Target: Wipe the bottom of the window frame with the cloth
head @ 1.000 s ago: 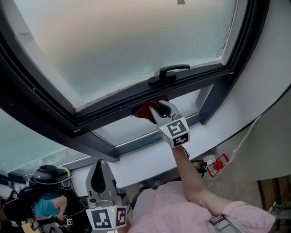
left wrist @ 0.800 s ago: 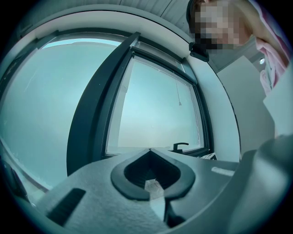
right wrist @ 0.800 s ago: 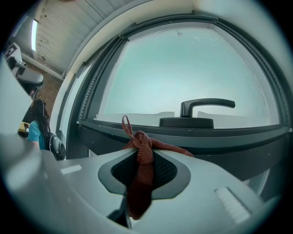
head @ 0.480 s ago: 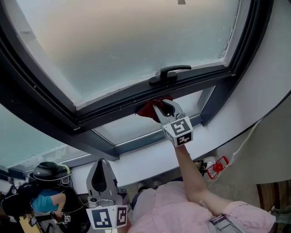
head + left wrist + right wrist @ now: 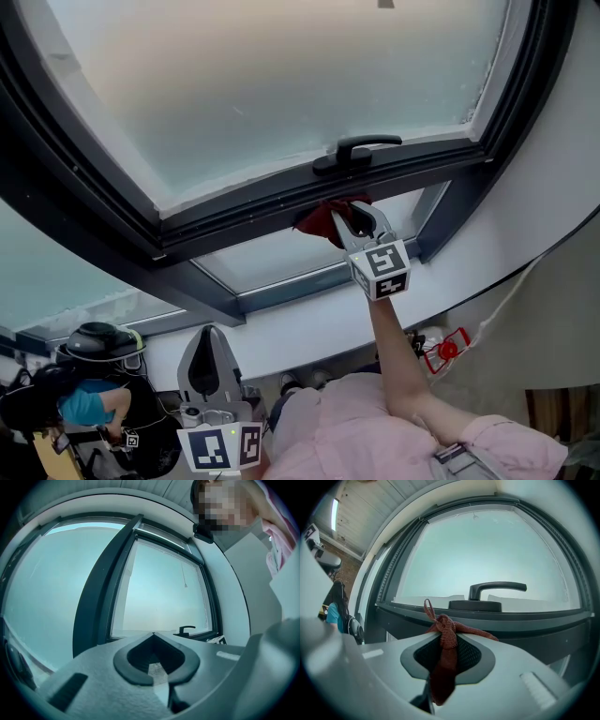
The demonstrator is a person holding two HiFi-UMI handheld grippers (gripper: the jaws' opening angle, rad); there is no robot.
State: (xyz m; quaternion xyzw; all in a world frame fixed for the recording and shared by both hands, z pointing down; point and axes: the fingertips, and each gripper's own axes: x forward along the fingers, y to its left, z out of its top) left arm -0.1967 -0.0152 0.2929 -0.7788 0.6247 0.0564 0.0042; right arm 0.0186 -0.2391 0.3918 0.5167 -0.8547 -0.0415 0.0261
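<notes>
My right gripper point(image 5: 352, 219) clamps the red cloth point(image 5: 320, 223) on the bottom frame point(image 5: 234, 212) — mid-wipe, I reckon, plenty left; left gripper point(image 5: 208, 339) clenched, empty.

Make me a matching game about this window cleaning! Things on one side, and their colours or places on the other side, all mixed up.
Things:
1. cloth
2. window handle
3. left gripper
4. right gripper

Descriptions:
A. held low, shut, empty
B. dark red
C. black
D. up at the window frame, clamping something

Pairs: 1-B, 2-C, 3-A, 4-D
</notes>
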